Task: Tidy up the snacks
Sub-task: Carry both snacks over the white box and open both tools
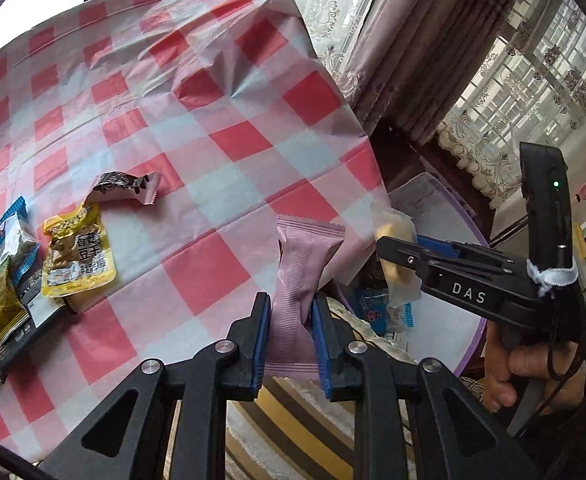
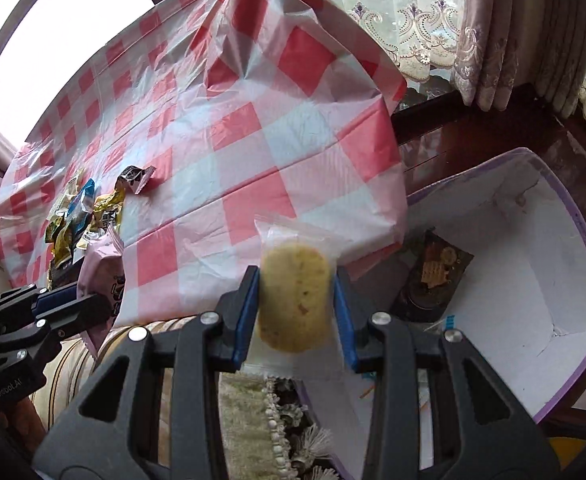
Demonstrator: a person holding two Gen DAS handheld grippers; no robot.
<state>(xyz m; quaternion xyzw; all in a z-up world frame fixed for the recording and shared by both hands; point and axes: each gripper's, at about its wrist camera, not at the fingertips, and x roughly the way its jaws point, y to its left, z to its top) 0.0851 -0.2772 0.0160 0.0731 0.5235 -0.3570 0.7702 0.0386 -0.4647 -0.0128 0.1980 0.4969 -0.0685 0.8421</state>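
Presently both grippers point steeply down past the near edge of the table [image 1: 221, 92], which is covered in a red-and-white checked cloth. The left gripper [image 1: 291, 320] is clamped on a pink snack packet [image 1: 299, 276], which stands upright between the blue pads; its lower end is cut off behind the jaws. The right gripper [image 2: 297, 300] is clamped on a yellow cake in a clear wrapper [image 2: 295, 296], held over the edge of a white box with a purple rim [image 2: 541, 280]. In the left view a hand [image 1: 529, 368] grips the right tool's handle; only the fingers show. More snack packets [image 1: 79, 252] lie in a loose heap at the table's left side, partly cropped by the frame. Dark packets [image 2: 437, 276] already lie in the box, their print unreadable.
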